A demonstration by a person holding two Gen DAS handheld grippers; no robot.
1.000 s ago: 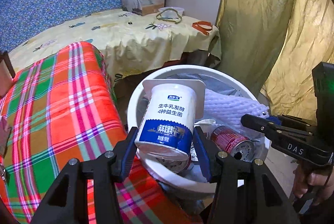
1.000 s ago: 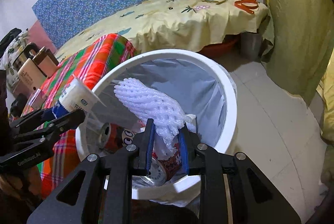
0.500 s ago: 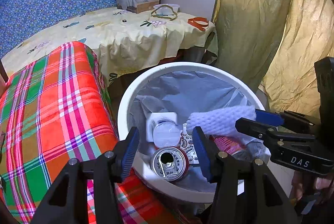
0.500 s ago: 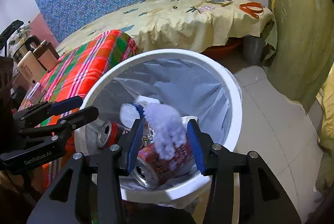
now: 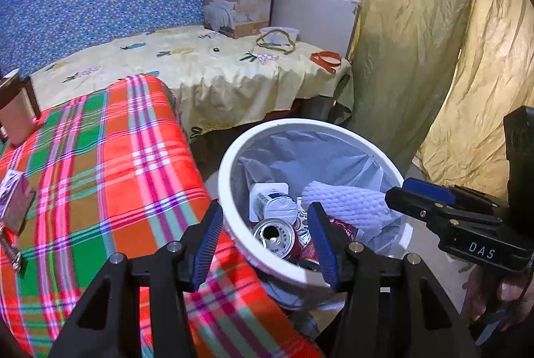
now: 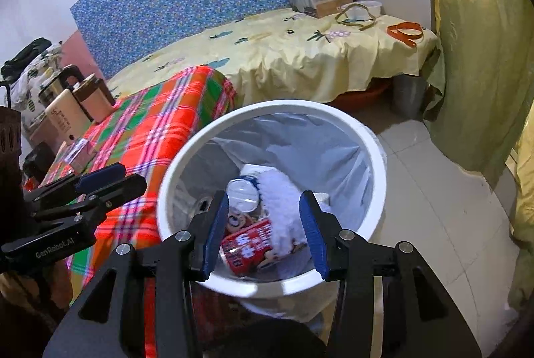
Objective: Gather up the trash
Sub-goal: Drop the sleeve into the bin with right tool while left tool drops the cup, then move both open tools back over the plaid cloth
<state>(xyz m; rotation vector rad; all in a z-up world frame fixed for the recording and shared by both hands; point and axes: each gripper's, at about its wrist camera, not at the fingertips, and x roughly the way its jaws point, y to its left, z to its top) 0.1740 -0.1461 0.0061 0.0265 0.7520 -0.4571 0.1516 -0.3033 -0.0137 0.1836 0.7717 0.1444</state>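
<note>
A white trash bin (image 5: 230,157) (image 6: 333,114) with a grey liner holds a yogurt cup (image 5: 272,203) (image 6: 243,193), a white foam fruit net (image 5: 347,206) (image 6: 283,201) and red drink cans (image 5: 277,238) (image 6: 248,243). My left gripper (image 5: 265,239) is open and empty, above the bin's near rim. It also shows at the left of the right wrist view (image 6: 110,181). My right gripper (image 6: 265,231) is open and empty over the bin. It shows at the right of the left wrist view (image 5: 420,194).
A table with an orange and green plaid cloth (image 5: 100,157) (image 6: 150,121) stands left of the bin, bearing kettles and boxes (image 6: 66,104). Behind is a bed with a yellow sheet (image 5: 200,64) and a cardboard box (image 5: 237,1). Yellow curtains (image 5: 417,41) hang on the right.
My left gripper opened and dropped the yogurt cup into the bin. My right gripper opened and let the foam net fall in. Both grippers drew back slightly.
</note>
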